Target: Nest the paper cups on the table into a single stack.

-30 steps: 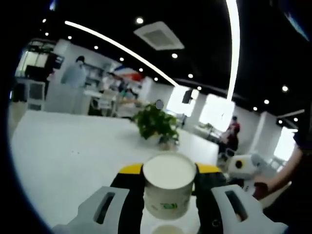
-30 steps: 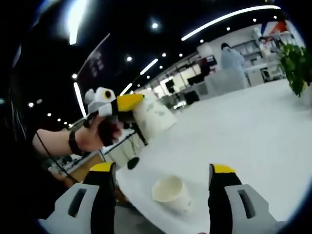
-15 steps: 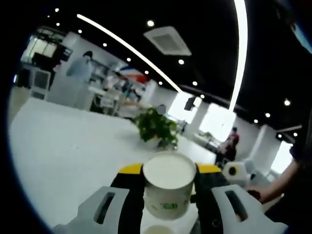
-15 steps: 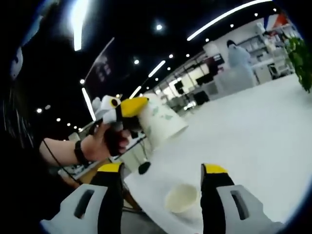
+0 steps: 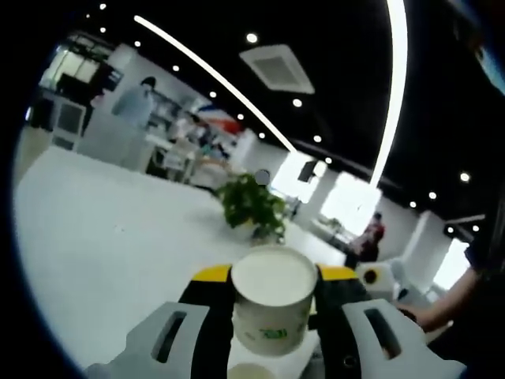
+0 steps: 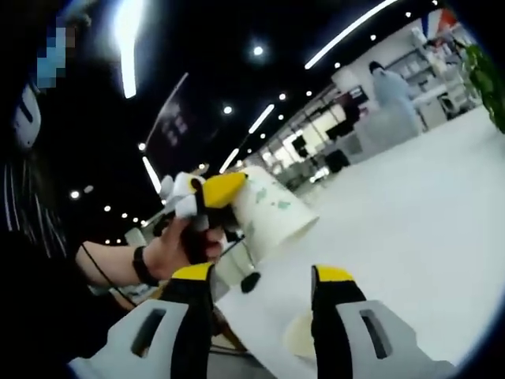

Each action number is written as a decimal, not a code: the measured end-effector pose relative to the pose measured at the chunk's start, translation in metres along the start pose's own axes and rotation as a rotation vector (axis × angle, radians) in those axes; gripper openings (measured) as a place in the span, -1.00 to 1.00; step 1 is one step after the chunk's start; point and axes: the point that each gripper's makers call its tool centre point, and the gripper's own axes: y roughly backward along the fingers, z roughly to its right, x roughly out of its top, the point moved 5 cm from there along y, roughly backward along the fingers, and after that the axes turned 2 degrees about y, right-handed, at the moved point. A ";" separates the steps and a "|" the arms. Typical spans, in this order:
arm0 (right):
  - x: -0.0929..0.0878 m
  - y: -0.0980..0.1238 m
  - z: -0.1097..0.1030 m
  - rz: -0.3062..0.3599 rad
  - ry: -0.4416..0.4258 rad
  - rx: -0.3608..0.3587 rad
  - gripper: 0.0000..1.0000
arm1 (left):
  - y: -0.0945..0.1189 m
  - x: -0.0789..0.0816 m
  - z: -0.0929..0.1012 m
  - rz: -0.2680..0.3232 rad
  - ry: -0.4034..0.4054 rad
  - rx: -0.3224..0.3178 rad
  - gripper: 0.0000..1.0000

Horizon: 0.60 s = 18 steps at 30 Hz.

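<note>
In the left gripper view, the left gripper point(image 5: 273, 296) pinches a white paper cup point(image 5: 273, 304) between its yellow-tipped jaws, the cup's open mouth facing the camera and a small green mark on its side. Just under it, at the bottom edge of the view, the rim of a second cup point(image 5: 254, 370) peeks up from the white table point(image 5: 102, 237). The table runs wide and bare toward a potted plant point(image 5: 254, 207) standing near its far side. Beyond lies a large open office with a dark ceiling, long light strips point(image 5: 213, 75), round spot lamps and a square ceiling vent point(image 5: 278, 67). Figures stand far off among the desks. At the right, the right gripper point(image 5: 377, 276) and a person's hand point(image 5: 422, 316) come into view.

In the right gripper view, the right gripper point(image 6: 264, 280) has its jaws spread apart with nothing between them. The second cup point(image 6: 300, 338) sits on the table point(image 6: 418, 213) close to the near edge, partly hidden behind the right jaw; whether it touches that jaw is hard to tell. Higher up and to the left, a hand point(image 6: 185, 245) holds the left gripper point(image 6: 217, 193) with the tilted paper cup point(image 6: 276, 217) clamped in it, above the table. Bright windows and shelving show in the distance.
</note>
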 end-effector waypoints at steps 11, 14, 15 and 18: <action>0.009 -0.001 -0.004 0.071 -0.062 0.058 -0.31 | 0.001 -0.001 0.002 -0.003 0.024 -0.009 -0.24; 0.015 0.000 -0.004 0.131 -0.129 0.090 -0.40 | 0.001 0.001 0.002 0.006 0.046 -0.015 -0.24; 0.016 0.001 -0.003 0.149 -0.144 0.092 -0.41 | 0.001 0.001 0.001 0.007 0.049 -0.016 -0.24; 0.018 0.001 -0.001 0.166 -0.170 0.099 -0.41 | 0.001 0.002 0.002 0.011 0.053 -0.023 -0.24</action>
